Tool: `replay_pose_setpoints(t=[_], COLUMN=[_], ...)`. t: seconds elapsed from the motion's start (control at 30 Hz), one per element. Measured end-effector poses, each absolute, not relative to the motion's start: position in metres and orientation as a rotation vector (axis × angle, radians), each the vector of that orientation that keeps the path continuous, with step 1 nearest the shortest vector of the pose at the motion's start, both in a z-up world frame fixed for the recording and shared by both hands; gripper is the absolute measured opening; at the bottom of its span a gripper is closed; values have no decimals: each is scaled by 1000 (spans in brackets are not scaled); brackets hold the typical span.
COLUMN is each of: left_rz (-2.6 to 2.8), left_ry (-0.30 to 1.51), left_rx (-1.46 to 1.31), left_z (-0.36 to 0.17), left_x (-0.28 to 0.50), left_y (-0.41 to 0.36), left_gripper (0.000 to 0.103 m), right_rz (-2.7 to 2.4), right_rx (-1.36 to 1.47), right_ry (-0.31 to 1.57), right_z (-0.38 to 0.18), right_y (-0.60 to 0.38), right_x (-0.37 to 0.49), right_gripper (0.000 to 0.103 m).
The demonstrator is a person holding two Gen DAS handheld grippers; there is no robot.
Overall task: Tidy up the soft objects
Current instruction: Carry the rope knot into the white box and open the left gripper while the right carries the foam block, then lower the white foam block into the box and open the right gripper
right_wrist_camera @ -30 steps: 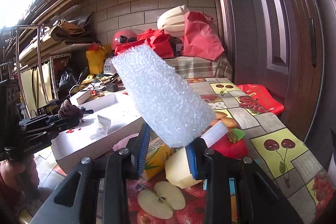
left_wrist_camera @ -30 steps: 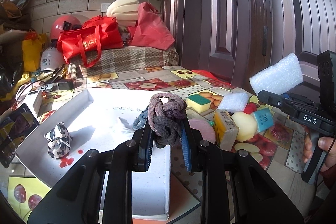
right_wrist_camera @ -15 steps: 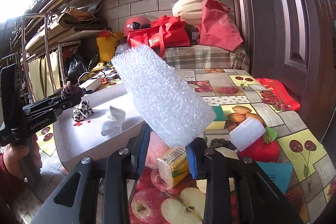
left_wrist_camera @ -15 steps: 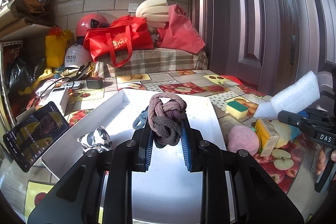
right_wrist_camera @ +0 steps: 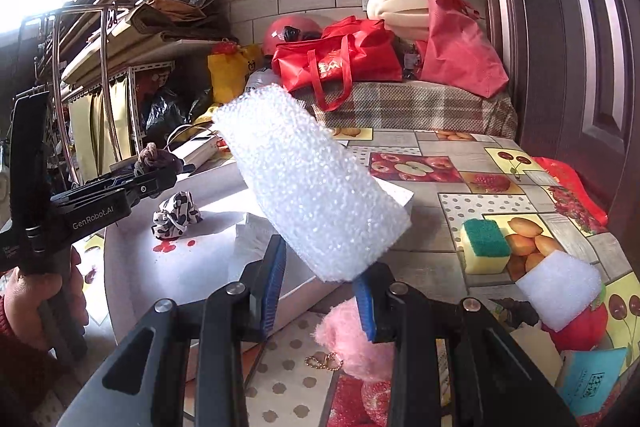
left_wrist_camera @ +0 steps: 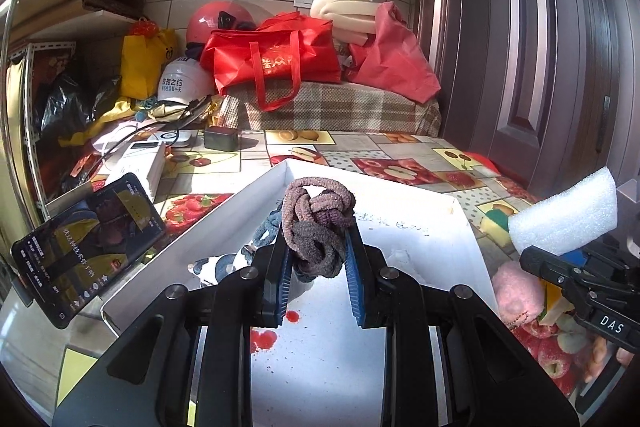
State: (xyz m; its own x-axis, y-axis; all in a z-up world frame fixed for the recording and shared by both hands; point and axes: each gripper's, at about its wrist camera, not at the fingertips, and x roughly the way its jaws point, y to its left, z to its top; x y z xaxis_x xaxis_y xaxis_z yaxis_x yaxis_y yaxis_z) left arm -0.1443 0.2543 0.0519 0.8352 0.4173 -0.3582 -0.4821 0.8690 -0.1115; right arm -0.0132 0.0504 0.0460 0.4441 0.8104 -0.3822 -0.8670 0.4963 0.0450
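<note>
My left gripper is shut on a knotted bundle of brown and grey hair ties and holds it above the white tray. My right gripper is shut on a white foam block and holds it over the tray's right edge. The left gripper shows in the right wrist view, and the foam block shows in the left wrist view. A black-and-white scrunchie lies in the tray. A pink fluffy ball lies on the table below my right gripper.
A yellow-green sponge, a second white foam piece and a teal pack lie on the fruit-print tablecloth at right. A phone stands left of the tray. Red bags and helmets sit at the back.
Both grippers have moved left over the tray while holding their objects. The hair ties now hang above the tray's middle, and the foam block has come over the tray's right edge.
</note>
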Motion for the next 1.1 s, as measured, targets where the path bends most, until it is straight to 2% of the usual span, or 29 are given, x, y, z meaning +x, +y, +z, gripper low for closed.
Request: replay_pose_setpoints(t=[0.3,0.6,0.63,0.67,0.7,0.73,0.77,0.8,0.87,0.9,1.1], left_rz=[480,500,505,512,524,542,548,547,547,553,575], left_ry=[403,390,387,384,379,371,362,355,344,340,319], left_rx=[-195,-221,-217,-213,-210,-214,-225,-238,-256,-257,-230], left_z=[49,49,49,50,50,51,50,51,50,51,53], left_x=[-115,-118,-118,-118,-119,-121,-123,-126,-129,-130,-134], left_y=[266,269,268,268,266,268,270,272,275,276,271], left_gripper=[24,25,34,42,66,81,87,102,103,103,103], right_rz=[1007,935,936,931,921,909,891,895,894,889,877], right_rx=[-181,-233,-236,-238,-238,-236,-222,-207,-188,-181,-178], right_ry=[436,482,485,487,485,481,483,488,499,504,475], right_z=[44,40,40,40,40,40,41,41,41,41,44], right_y=[108,136,136,137,136,136,134,131,130,129,127], right_x=[3,12,12,12,12,12,14,16,20,22,18], right_gripper=[32,33,36,43,67,83,86,89,101,103,103])
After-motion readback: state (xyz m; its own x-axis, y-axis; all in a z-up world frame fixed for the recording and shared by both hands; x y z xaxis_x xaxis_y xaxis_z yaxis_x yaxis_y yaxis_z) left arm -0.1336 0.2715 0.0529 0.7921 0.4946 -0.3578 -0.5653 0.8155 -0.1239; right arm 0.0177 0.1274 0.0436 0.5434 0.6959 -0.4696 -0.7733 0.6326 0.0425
